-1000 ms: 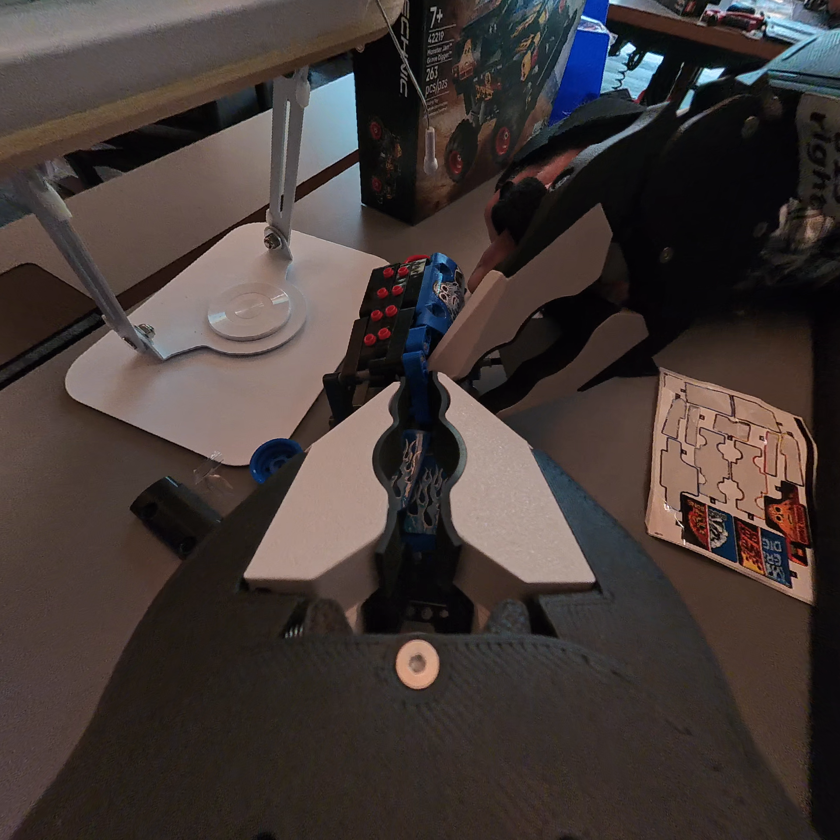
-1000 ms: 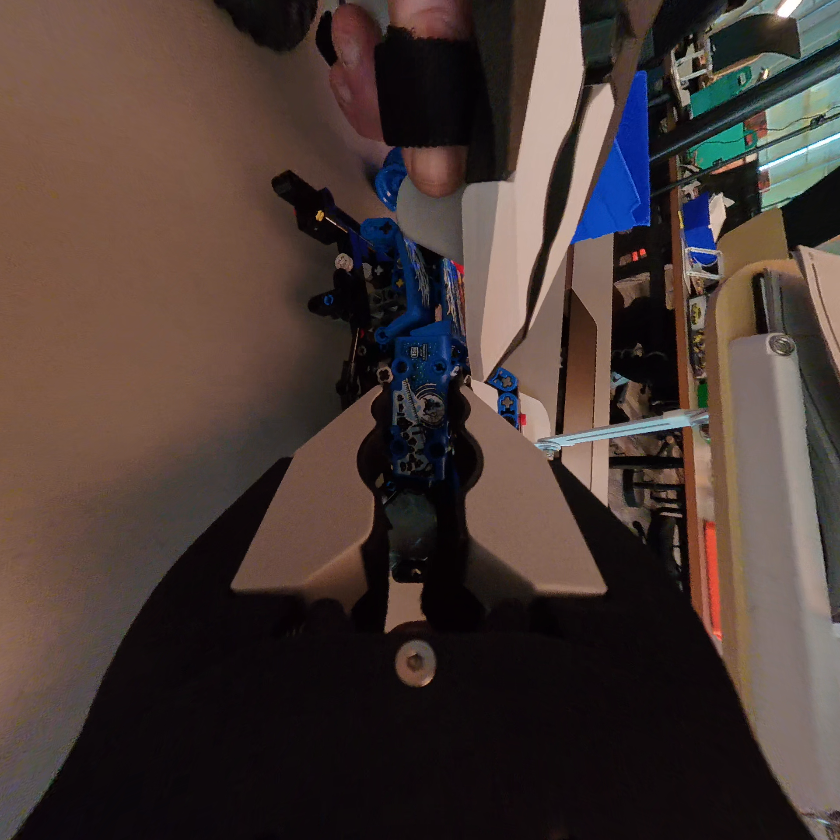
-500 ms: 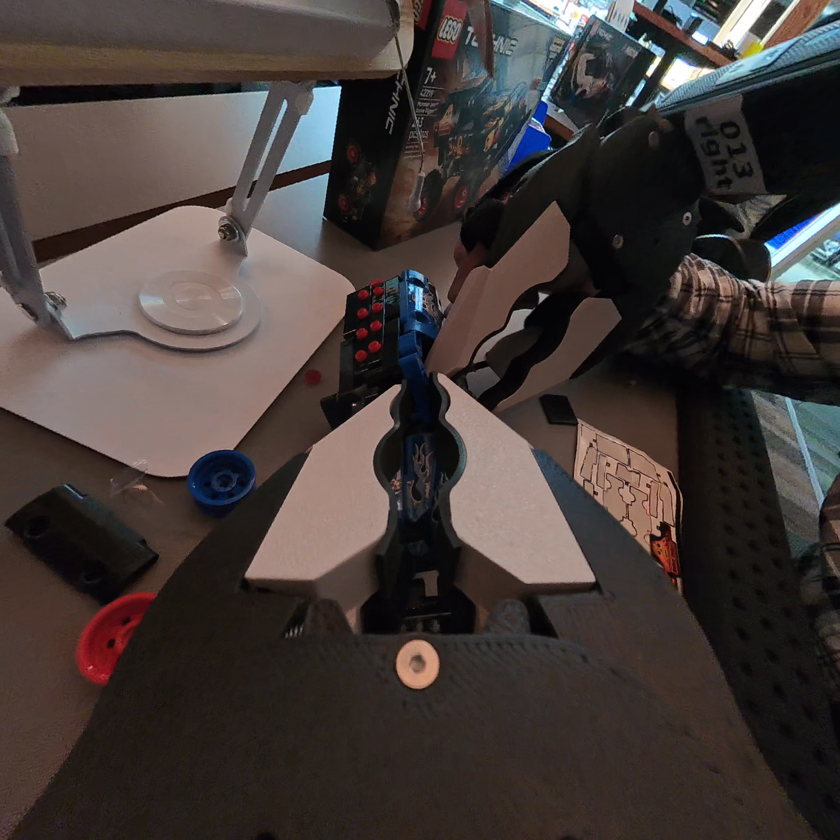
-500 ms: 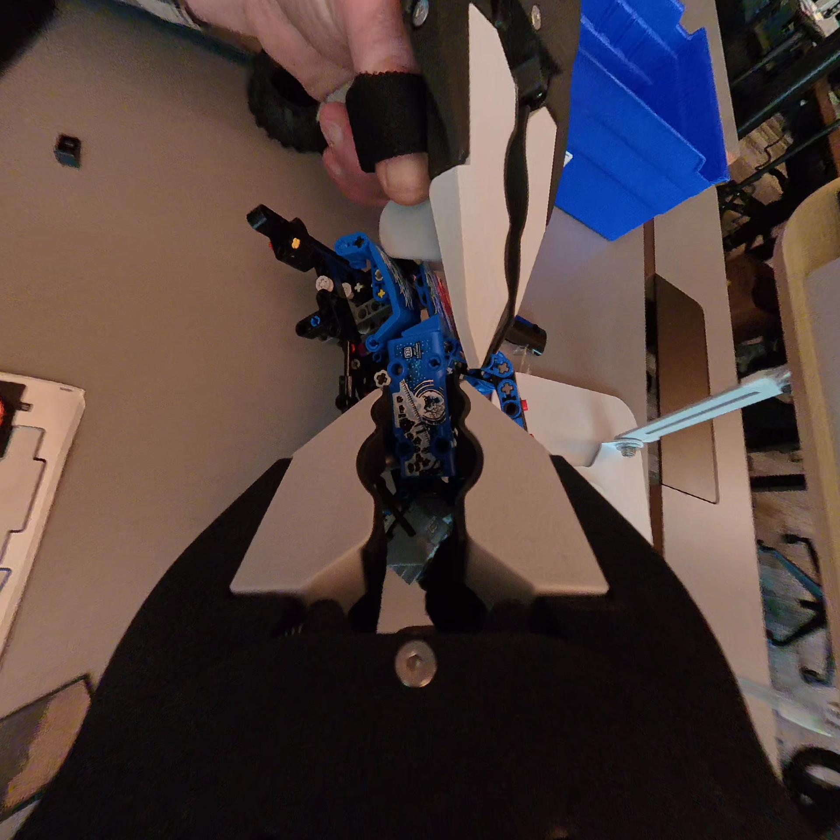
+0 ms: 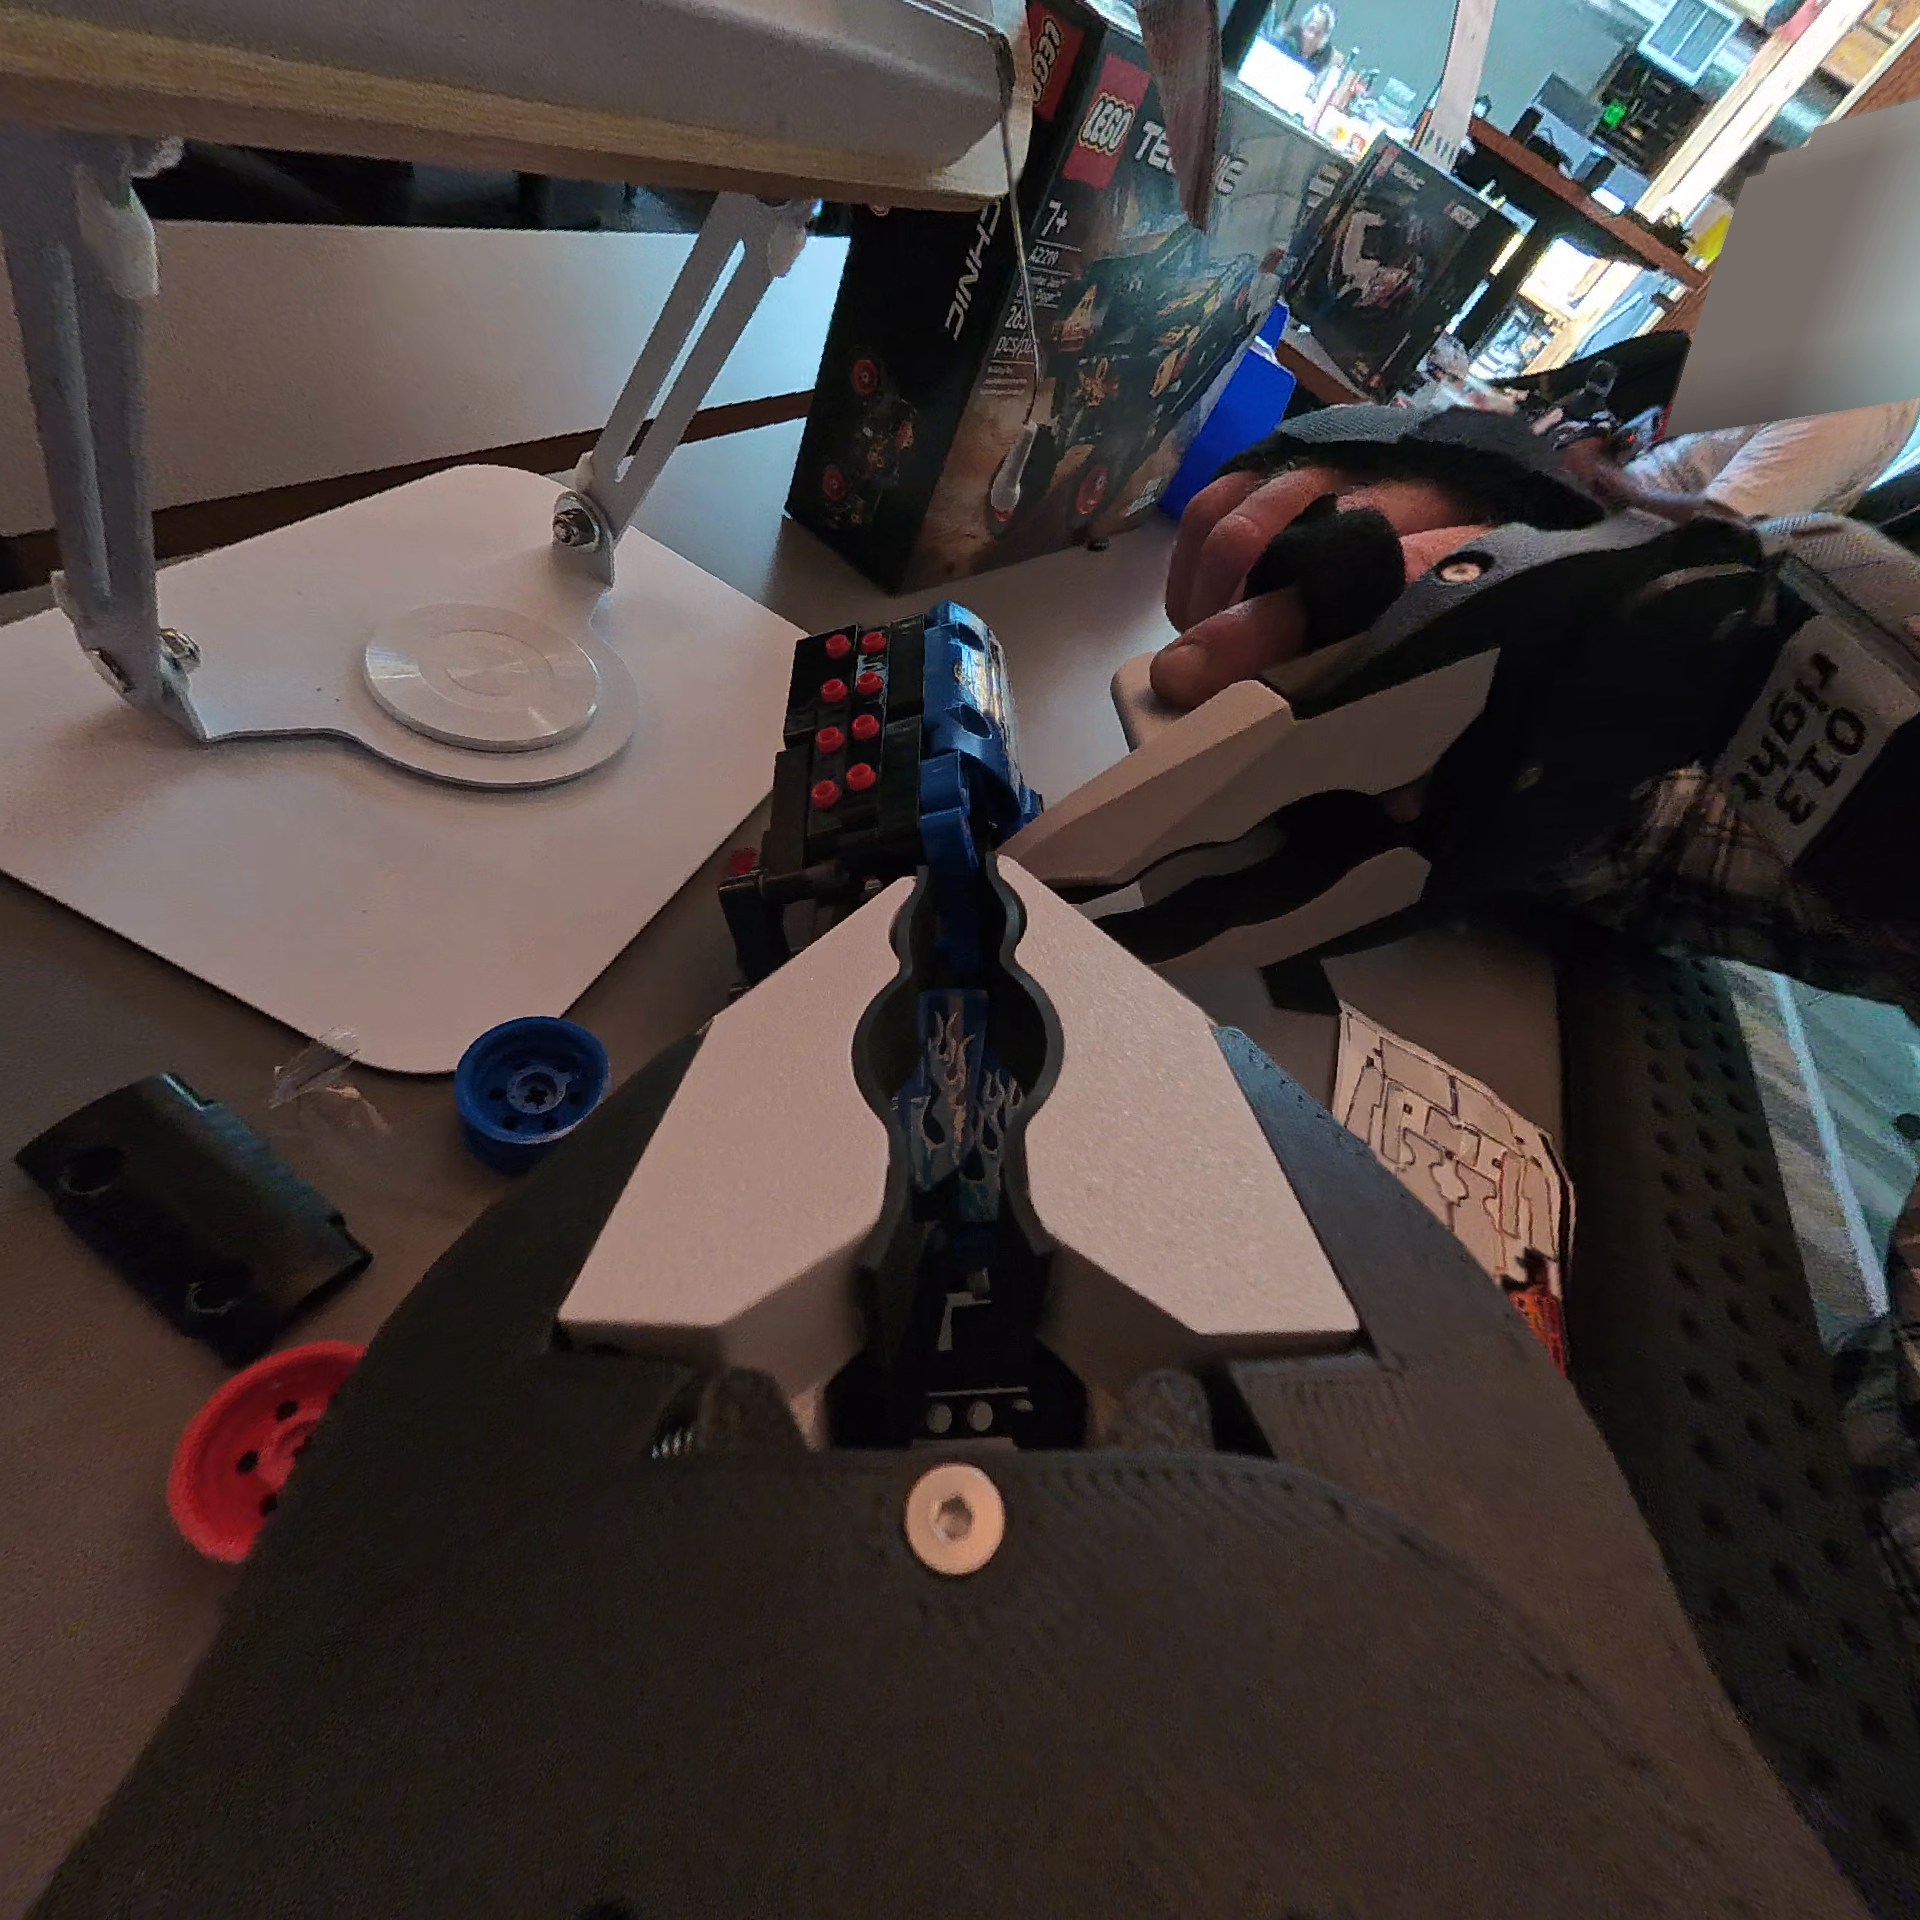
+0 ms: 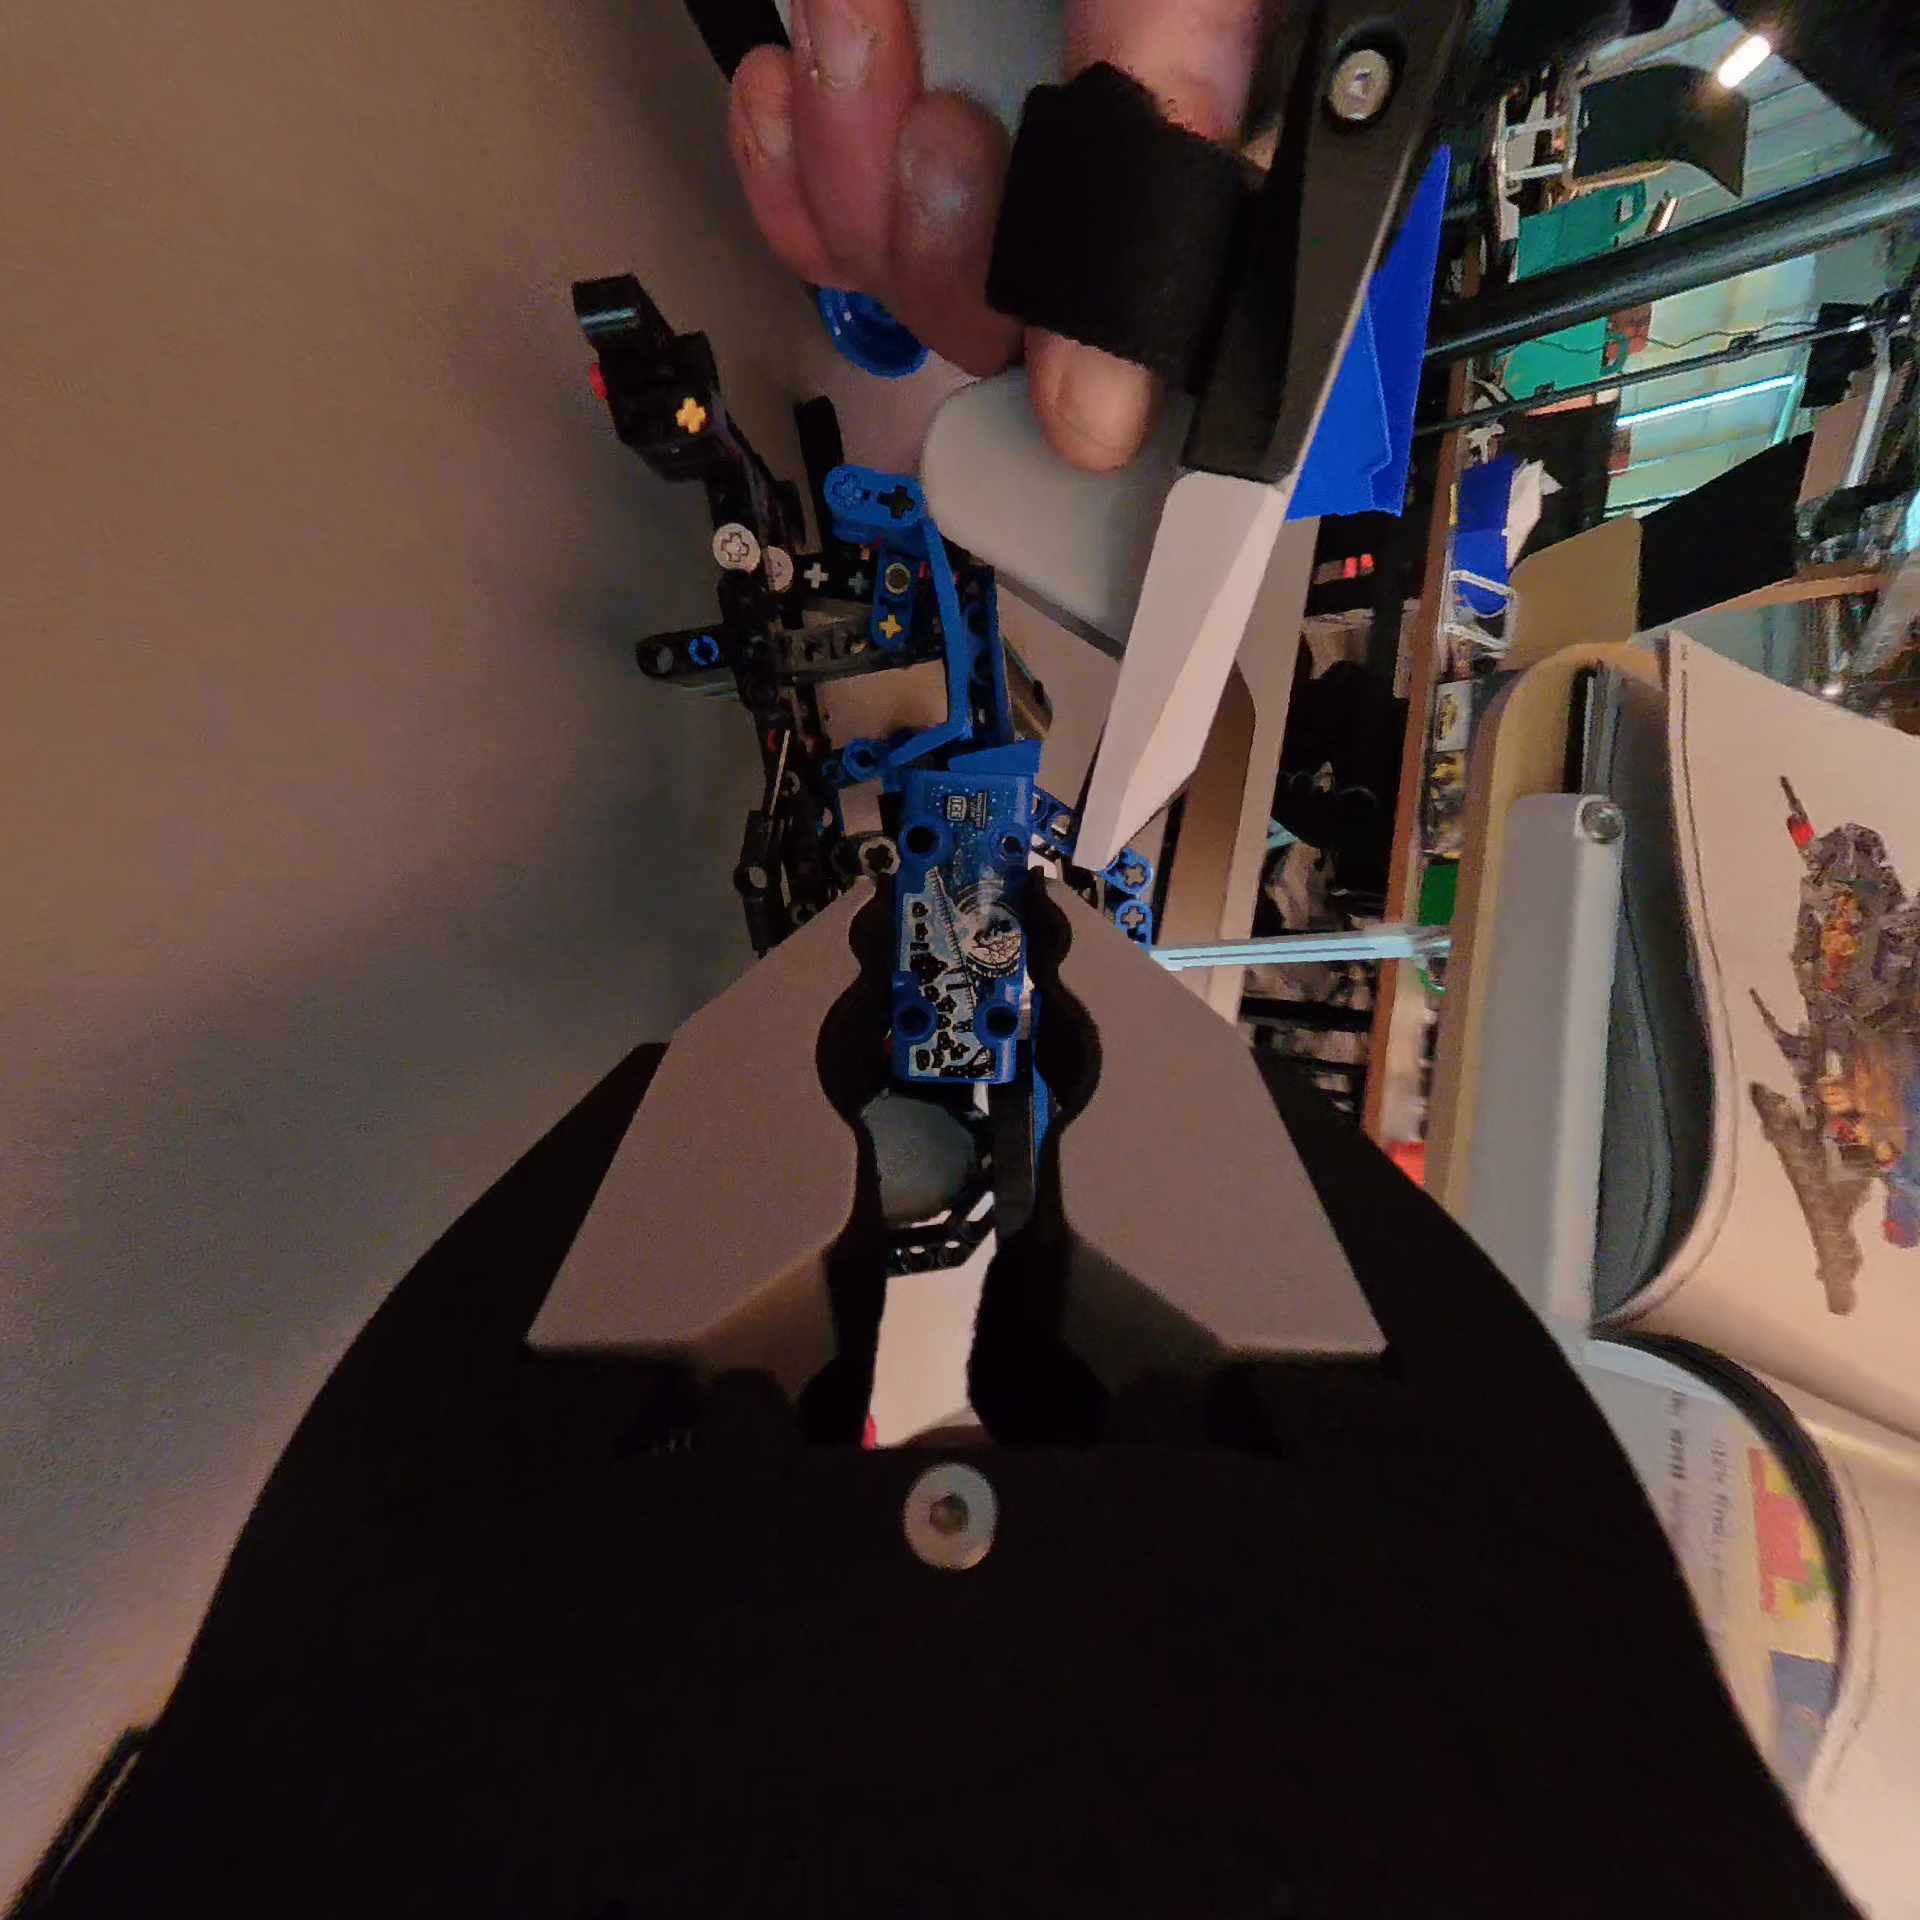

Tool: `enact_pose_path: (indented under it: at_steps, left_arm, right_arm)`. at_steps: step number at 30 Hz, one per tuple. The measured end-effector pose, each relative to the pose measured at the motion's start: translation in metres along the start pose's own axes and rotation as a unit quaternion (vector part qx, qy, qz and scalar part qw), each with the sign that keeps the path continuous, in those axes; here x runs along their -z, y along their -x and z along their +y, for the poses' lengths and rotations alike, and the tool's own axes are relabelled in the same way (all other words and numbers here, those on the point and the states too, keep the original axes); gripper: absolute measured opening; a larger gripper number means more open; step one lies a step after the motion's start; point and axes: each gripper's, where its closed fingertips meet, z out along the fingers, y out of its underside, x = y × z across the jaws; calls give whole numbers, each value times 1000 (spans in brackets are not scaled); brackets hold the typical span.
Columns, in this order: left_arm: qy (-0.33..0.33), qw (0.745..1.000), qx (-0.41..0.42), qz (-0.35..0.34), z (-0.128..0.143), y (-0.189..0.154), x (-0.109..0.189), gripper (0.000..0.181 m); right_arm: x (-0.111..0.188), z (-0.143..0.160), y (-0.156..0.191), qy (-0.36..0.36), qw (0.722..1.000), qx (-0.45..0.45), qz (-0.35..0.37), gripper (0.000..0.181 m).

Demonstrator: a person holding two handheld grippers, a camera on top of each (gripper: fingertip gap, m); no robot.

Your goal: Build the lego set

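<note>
Blue and black plastic fills the left wrist view, where the left tool [image 5: 954,914] is clamped on one end of the model [image 5: 894,727], a flame-printed blue panel showing in the gap between its white fingers [image 5: 748,1174]. The model's far end, black with red studs, rests on the grey surface [image 5: 104,1558]. The right tool [image 5: 1049,868] comes in from the right, its tips against the model's blue side, a hand [image 5: 1278,582] behind it. To the left lie a blue wheel [image 5: 530,1086], a red wheel [image 5: 249,1444] and a black part [image 5: 187,1195]. A white stand [image 5: 343,831] sits beyond them, its base touching the model's left side, and a dark box [image 5: 997,343] stands upright behind the model. A sticker sheet [image 5: 1455,1164] lies to the right, partly hidden by the left tool.

In the right wrist view, the right tool [image 6: 951,904] grips a printed blue panel of the model [image 6: 956,935], whose black frame and blue beams stretch ahead over the surface [image 6: 312,727]. The left tool [image 6: 1086,857] reaches down from above, its tip meeting the model just beside the panel, with a strapped hand [image 6: 935,187] on it. A blue bin [image 6: 1361,384] stands behind it; what it holds cannot be seen. An open booklet [image 6: 1787,987] sits at the right edge.
</note>
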Motion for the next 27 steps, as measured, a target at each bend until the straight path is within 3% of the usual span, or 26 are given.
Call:
enact_pose_path:
  at_steps: [7, 11, 17, 21, 27]
  left_arm:
    - [-7, 999, -37, -8, 1, -1, 2, 8]
    - [-5, 999, -43, -2, 2, -3, 1, 8]
    - [-10, 1000, -22, 13, 1, -2, 0, 8]
    - [-11, 1000, -6, 13, 0, 0, -3, 8]
    - [-12, 999, 20, 31, 1, 1, -4, 7]
  right_arm:
    - [5, -5, 0, -76, 986, -135, -64, 21]
    - [11, -7, -1, -129, 964, -207, -110, 21]
    - [10, -6, -1, -107, 973, -178, -99, 21]
    - [12, -5, -3, -165, 937, -272, -145, 21]
    - [13, -4, -3, -203, 913, -313, -166, 20]
